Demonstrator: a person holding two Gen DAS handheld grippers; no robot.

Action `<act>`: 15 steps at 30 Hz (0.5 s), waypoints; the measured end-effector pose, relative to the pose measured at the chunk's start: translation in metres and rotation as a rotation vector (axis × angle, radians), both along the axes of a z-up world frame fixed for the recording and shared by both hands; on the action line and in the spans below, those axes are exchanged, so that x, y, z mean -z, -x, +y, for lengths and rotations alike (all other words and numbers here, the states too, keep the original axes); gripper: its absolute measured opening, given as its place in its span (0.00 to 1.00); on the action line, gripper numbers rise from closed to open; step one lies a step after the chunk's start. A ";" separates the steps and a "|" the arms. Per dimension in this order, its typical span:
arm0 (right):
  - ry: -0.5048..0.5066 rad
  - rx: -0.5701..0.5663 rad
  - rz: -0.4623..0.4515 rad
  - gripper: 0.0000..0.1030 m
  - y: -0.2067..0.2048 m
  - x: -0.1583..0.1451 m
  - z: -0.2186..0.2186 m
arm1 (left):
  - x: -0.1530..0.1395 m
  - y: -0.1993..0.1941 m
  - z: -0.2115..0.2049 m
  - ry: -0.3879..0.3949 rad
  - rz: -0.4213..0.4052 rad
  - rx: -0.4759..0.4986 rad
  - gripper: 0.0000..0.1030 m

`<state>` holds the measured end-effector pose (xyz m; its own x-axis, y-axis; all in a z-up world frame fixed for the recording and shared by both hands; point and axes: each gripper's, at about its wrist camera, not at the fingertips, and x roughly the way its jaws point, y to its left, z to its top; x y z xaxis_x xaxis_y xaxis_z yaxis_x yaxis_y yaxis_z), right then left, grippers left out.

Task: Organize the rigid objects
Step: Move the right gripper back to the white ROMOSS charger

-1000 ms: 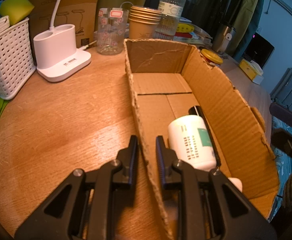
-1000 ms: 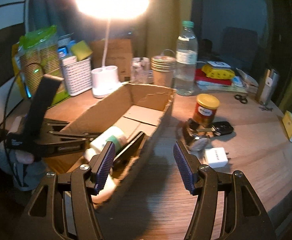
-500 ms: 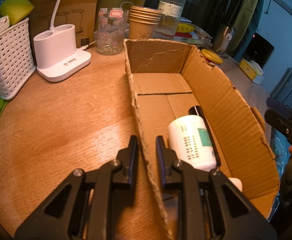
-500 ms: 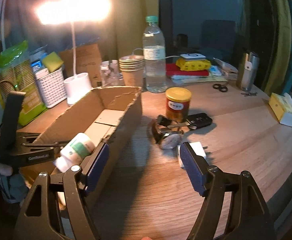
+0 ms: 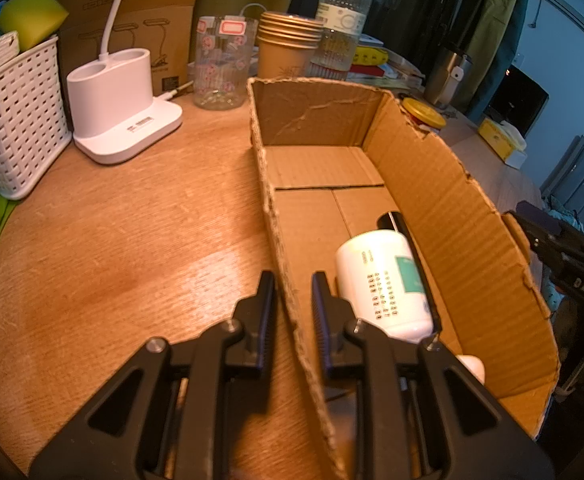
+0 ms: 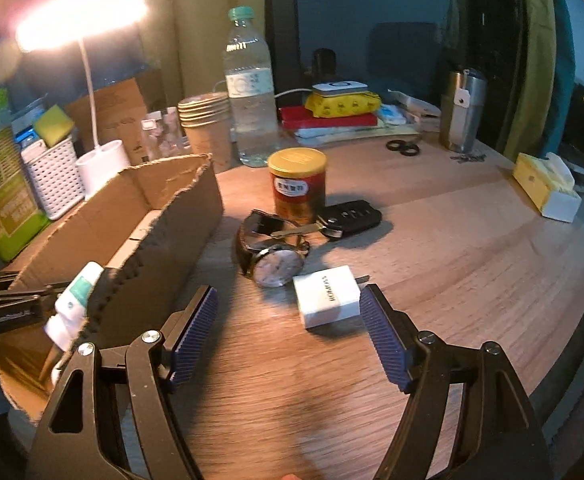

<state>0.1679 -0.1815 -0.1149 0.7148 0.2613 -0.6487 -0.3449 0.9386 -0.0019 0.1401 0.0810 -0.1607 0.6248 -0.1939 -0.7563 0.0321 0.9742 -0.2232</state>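
Note:
An open cardboard box (image 5: 444,196) lies on the wooden table; it also shows in the right wrist view (image 6: 172,208). Inside lie a white bottle with a teal label (image 5: 380,280) and a black pen (image 5: 408,248). My left gripper (image 5: 292,304) is shut on the box's left wall. My right gripper (image 6: 288,332) is open and empty, above the table just short of a white charger block (image 6: 326,296). Behind the block lie a wristwatch (image 6: 272,258), a black car key (image 6: 348,216) and a red jar with a yellow lid (image 6: 298,186).
A white lamp base (image 5: 120,100), a white basket (image 5: 16,116), a glass (image 5: 220,68), stacked paper cups (image 5: 288,48) and a water bottle (image 6: 250,100) stand at the back. A steel tumbler (image 6: 462,112) and a yellow tissue box (image 6: 544,184) stand at the right.
My right gripper has swung right, away from the box, and now faces the charger block and the watch. My left gripper has kept its hold on the box wall.

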 end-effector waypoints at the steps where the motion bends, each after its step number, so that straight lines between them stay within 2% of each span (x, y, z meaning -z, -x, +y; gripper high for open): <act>1: 0.002 0.004 0.001 0.74 -0.002 0.001 -0.001 | 0.000 0.000 0.000 0.000 0.000 0.000 0.20; 15: 0.055 0.044 0.033 0.74 -0.029 0.015 -0.006 | 0.000 0.000 0.000 0.000 0.000 0.000 0.20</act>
<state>0.1969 -0.1874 -0.1301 0.7025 0.1936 -0.6848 -0.3044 0.9515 -0.0433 0.1402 0.0810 -0.1607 0.6247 -0.1941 -0.7564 0.0320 0.9742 -0.2236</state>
